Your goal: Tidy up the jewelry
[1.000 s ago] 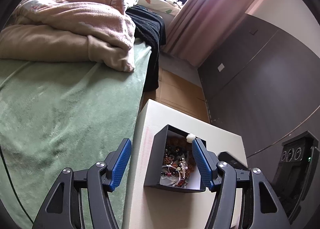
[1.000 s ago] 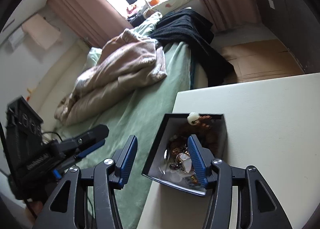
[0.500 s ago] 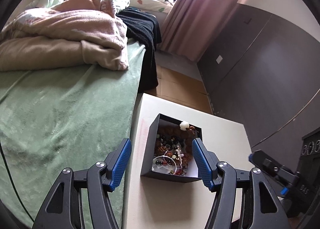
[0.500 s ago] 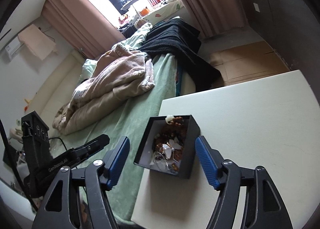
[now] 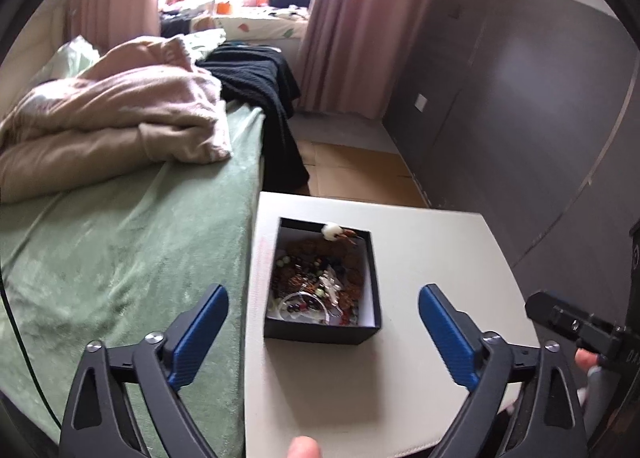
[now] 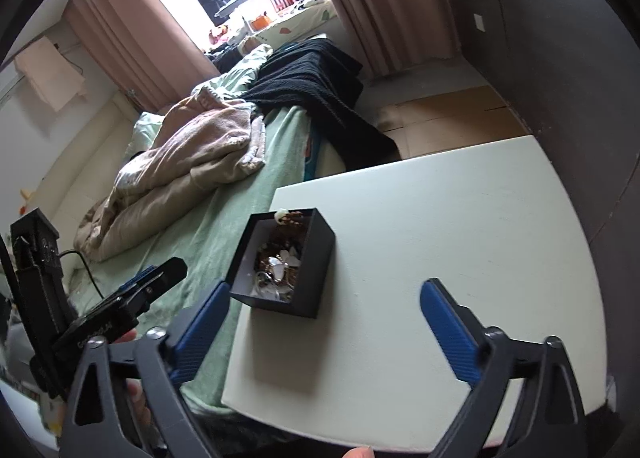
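A black open box (image 5: 322,332) full of tangled bead jewelry (image 5: 320,278) stands on the white table (image 5: 432,254) near its left edge. A white bead (image 5: 330,230) rests on the box's far rim. My left gripper (image 5: 323,332) is open and empty, pulled back above the table with the box between and beyond its fingers. In the right wrist view the box (image 6: 320,258) sits left of centre on the table (image 6: 460,226). My right gripper (image 6: 325,320) is open and empty, behind the box. The left gripper's body (image 6: 120,306) shows at the left.
A bed with a green blanket (image 5: 120,250), a beige quilt (image 5: 112,126) and a black garment (image 5: 264,86) lies left of the table. A dark wall (image 5: 520,118) stands to the right. Cardboard (image 5: 360,174) covers the floor beyond the table.
Both grippers have drawn back and up from the box, and both have opened wider. The box stays on the table.
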A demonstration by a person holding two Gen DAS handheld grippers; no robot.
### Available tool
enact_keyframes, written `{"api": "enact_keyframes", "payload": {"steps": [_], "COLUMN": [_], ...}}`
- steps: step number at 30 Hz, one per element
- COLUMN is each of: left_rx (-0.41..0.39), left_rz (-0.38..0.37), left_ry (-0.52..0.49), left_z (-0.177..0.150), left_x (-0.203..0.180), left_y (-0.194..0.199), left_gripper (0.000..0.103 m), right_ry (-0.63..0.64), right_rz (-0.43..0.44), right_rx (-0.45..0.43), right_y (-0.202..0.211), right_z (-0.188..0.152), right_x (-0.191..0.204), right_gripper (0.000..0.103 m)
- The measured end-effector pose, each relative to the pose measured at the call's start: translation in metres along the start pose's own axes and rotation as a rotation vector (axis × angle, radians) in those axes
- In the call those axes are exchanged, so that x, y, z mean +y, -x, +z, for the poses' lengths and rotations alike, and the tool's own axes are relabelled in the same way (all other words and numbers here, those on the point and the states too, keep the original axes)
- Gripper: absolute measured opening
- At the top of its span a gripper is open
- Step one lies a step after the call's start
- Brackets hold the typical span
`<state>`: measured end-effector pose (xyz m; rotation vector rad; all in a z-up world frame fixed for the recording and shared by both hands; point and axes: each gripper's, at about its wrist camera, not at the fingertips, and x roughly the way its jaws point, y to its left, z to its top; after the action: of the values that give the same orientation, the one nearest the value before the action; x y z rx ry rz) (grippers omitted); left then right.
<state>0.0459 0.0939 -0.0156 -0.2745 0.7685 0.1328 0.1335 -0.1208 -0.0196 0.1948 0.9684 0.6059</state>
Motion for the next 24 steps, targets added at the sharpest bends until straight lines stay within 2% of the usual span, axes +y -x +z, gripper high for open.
{"api": "enact_keyframes", "payload": {"steps": [1,5,9,12,20,24], "left_rx": [-0.004,-0.017,-0.043,-0.058,-0.091,-0.101], "left_rz": [0.0,0.009,0.044,0.033,0.037,0.037], "left_ry": [-0.01,-0.055,-0.101,-0.123,-0.127,-0.129], "left_z": [-0.001,-0.006,-0.011,-0.013,-0.014,-0.014], "left_x": [-0.003,-0.019,-0.034,-0.041,-0.048,-0.049], "left_y": [0.001,0.004,0.009,0.012,0.017,0.019], "left_gripper": [0.101,0.102,0.102,0.102,0.102,0.102], "right_ry": [0.001,0.018,0.028,0.041,0.068,0.052], "right_rz": [-0.009,-0.063,-0.085,-0.093,-0.123,-0.12], "right_rx": [-0.005,-0.032,-0.054,-0.063,-0.071,-0.117], "right_y": [0.002,0.016,0.028,0.035,0.044,0.055], "right_z": [-0.001,-0.005,-0.008,-0.01,-0.014,-0.013], "right_x": [-0.002,-0.014,-0.023,-0.026,-0.037,-0.046], "right_gripper": [0.103,0.103,0.103,0.103,0.103,0.103]}}
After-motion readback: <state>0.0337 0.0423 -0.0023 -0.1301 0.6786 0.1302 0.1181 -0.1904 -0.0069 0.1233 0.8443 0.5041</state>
